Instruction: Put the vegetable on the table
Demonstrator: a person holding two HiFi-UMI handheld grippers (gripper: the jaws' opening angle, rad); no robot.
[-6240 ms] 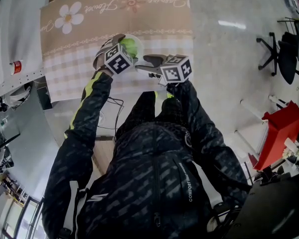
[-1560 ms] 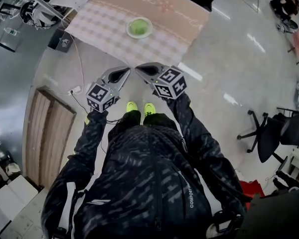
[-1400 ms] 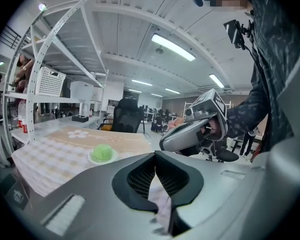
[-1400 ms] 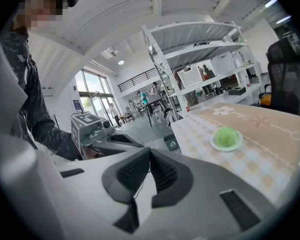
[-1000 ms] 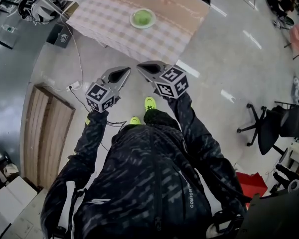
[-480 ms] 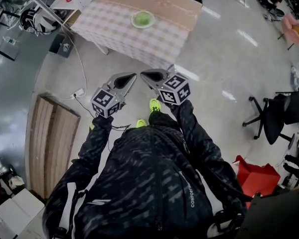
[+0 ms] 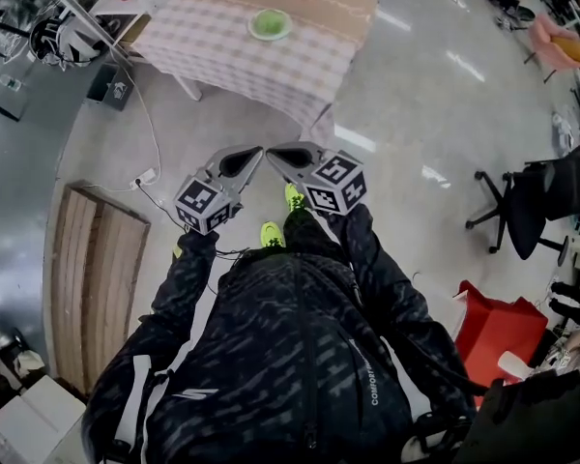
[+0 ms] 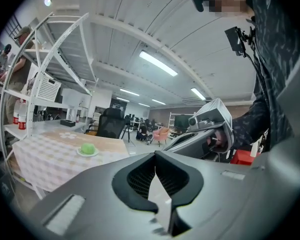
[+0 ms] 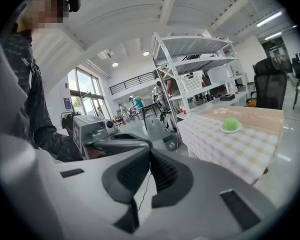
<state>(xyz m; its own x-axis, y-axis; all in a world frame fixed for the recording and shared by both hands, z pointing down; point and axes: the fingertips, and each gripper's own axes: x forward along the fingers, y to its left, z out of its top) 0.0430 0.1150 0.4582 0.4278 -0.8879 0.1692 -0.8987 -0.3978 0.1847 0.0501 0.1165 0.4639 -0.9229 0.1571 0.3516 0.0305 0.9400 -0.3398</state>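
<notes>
Vegetable [image 7: 270, 23], round and green, sits on its plate [image 7: 252, 28] on the checked table [image 7: 213, 46], well ahead of me and dead centre, while my left gripper [image 7: 257, 152] and right gripper [image 7: 271, 150] hang tip to tip, jaws pinched together on nothing, neither nearer.

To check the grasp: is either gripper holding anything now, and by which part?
Nothing is held. Left gripper and right gripper are shut and empty; the green vegetable sits on a plate on the table.
</notes>
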